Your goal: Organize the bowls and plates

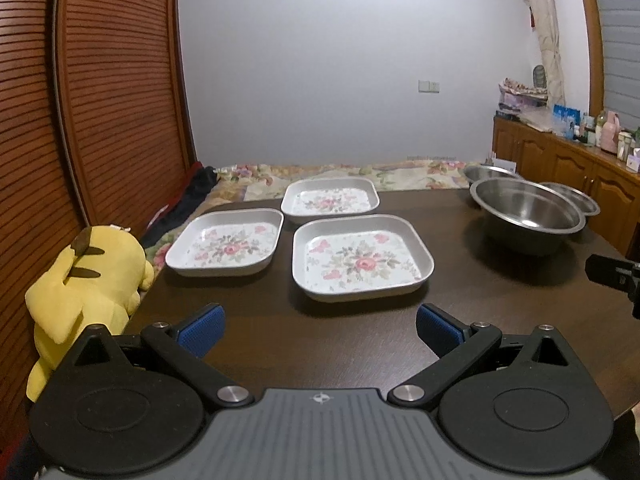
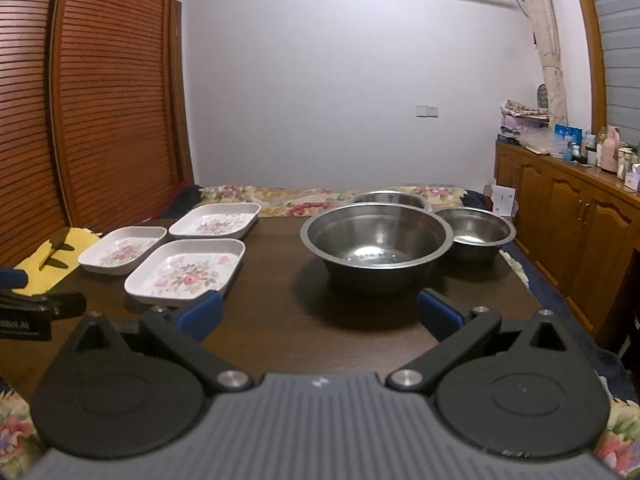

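At frame centre, rear steel bowl half-hidden behind large empty bowl; floral plates empty; left gripper and right gripper released.

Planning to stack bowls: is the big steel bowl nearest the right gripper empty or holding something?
Empty: the big steel bowl stands upright and its shiny bare bottom shows, with nothing inside.

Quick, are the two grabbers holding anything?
Left gripper: open, holding nothing.
Right gripper: open, holding nothing.

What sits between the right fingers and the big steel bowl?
Nothing visible. Only bare table lies between the open right gripper and the big bowl; the plates sit off to the left.
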### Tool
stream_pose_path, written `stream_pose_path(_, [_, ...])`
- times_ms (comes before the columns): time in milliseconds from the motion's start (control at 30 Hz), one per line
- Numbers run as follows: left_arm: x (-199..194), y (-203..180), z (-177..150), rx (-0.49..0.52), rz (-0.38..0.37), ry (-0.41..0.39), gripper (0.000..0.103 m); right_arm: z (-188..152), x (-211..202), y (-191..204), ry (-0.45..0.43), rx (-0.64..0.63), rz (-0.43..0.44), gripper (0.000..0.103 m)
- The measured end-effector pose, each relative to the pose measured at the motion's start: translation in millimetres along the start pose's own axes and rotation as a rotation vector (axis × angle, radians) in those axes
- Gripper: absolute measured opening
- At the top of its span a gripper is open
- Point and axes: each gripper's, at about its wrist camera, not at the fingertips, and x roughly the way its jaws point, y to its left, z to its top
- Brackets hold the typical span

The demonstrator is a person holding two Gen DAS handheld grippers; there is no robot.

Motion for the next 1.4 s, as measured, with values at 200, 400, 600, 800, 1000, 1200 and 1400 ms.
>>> stream_pose_path(200, [16.0,7.0,-2.6,-0.007,0.002,0.041,0.103,3.0,12.5,9.0,0.008,-0.023,0.037,0.103])
stream_pose_path(400, [27.4,13.9,-2.1,-0.007,-0.002,0.075,0.103,8.5,25.1,20.1,0.009,-0.056,0.064,0.103])
stream_pose_path(600, [33.0,23.1,-1.4,-0.022,-0.029,0.094,0.103,12.1,37.8,32.9,0.017,-0.077,0.094,0.103])
stream_pose_path(800, [40.4,27.8,0.3,-0.012,-0.016,0.104,0.103,13.7,48.4,42.3,0.033,-0.081,0.127,0.103])
stream_pose_path(1000, [48.5,38.3,6.0,-0.010,-0.006,0.092,0.103,16.3,56.6,52.3,0.043,-0.094,0.150,0.103])
stream_pose_path(1200, [57.7,48.9,13.1,0.000,0.007,0.078,0.103,19.4,67.4,59.1,0.061,-0.100,0.185,0.103])
stream_pose_path(1400, [67.2,55.2,21.5,0.018,0.003,0.054,0.103,21.7,82.4,68.3,0.092,-0.104,0.245,0.102])
